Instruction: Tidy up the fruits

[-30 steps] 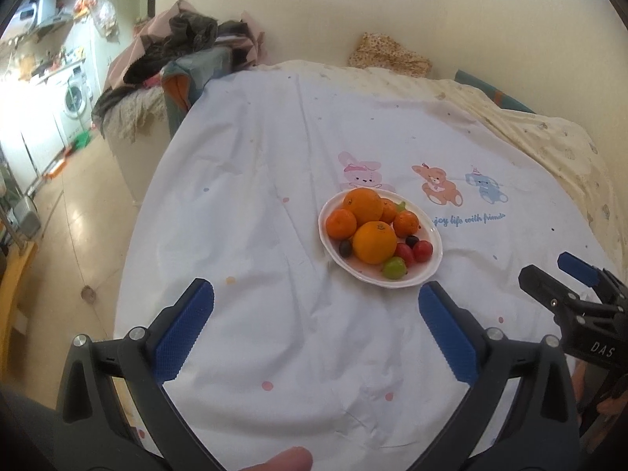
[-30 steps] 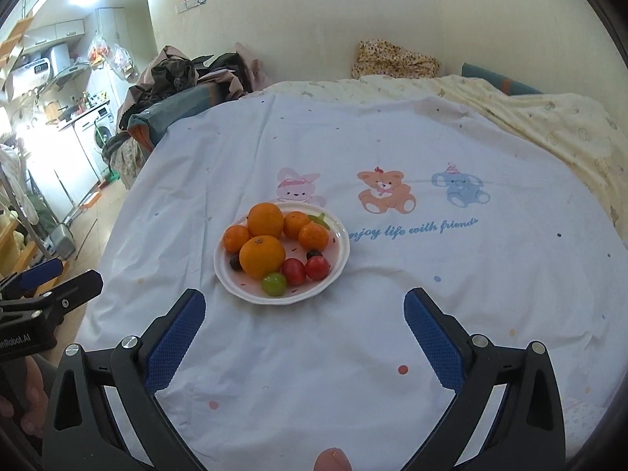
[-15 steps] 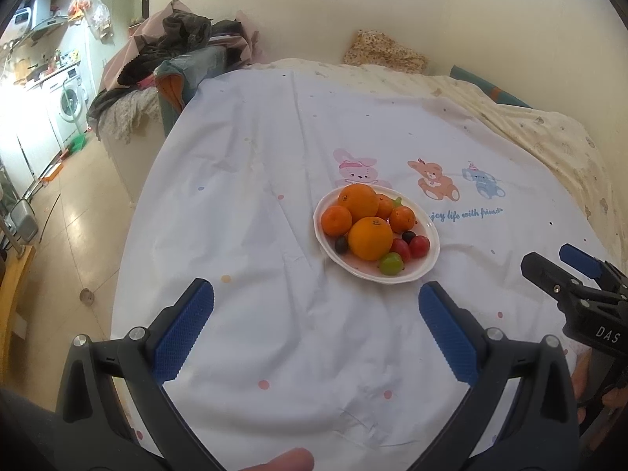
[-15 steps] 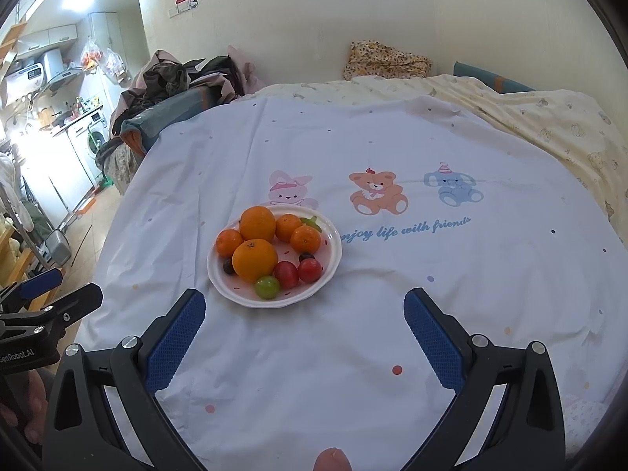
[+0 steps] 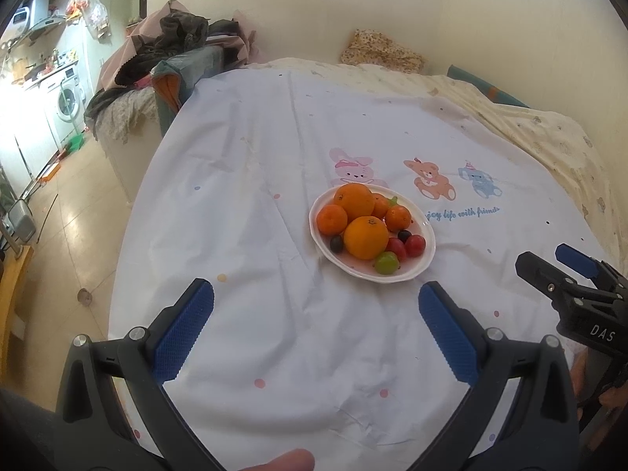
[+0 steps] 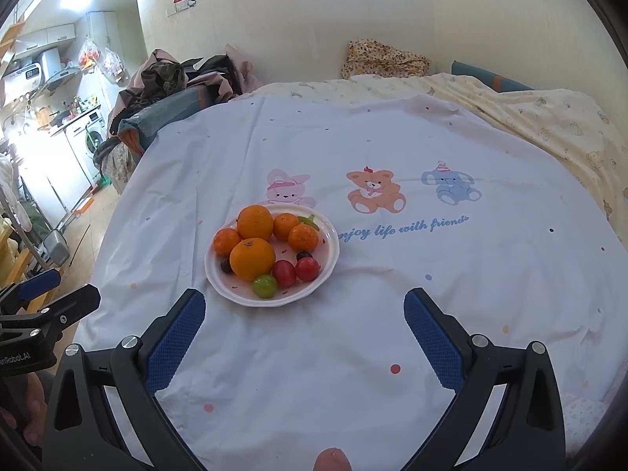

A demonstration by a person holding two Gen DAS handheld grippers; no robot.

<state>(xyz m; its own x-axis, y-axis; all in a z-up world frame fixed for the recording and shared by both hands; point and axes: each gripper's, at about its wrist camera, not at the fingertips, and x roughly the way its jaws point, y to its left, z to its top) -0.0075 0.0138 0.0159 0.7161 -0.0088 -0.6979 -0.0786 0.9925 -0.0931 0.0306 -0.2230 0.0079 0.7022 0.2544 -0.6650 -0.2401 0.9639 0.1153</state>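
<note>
Both grippers spread wide and gripping nothing: left gripper [image 5: 316, 308] low in the frame of its own view, blue pads parted over bare cloth; right gripper [image 6: 304, 312] likewise low in its view, pads equally far apart. Beneath them, a white sheet [image 6: 392, 157] filling most of each frame, printed with a pink rabbit, an orange bear, a blue elephant and a line of blue script across the middle. Beyond it, along the upper right, a pale yellow patterned blanket [image 6: 549, 117]. At upper left, a heap of dark clothes [image 6: 168, 78], and further left a washing machine [image 6: 92, 137] in a bright kitchen corner. Near the centre of the sheet, just below the rabbit, a white plate [image 6: 235, 296] holding all the fruit; in the left wrist view, same plate [image 5: 422, 271] a little right of centre. On it, two large oranges [image 6: 252, 258], one at the rim's upper side and one toward the lower left, touching. Around them three smaller tangerines [image 6: 303, 237]. Lower right on the plate, two red cherry tomatoes [image 6: 307, 269] side by side, a green one [image 6: 265, 285] just left of them. Smallest, two dark grapes [image 6: 225, 265], one at the lower left of the near orange, the other above the tomatoes.
</note>
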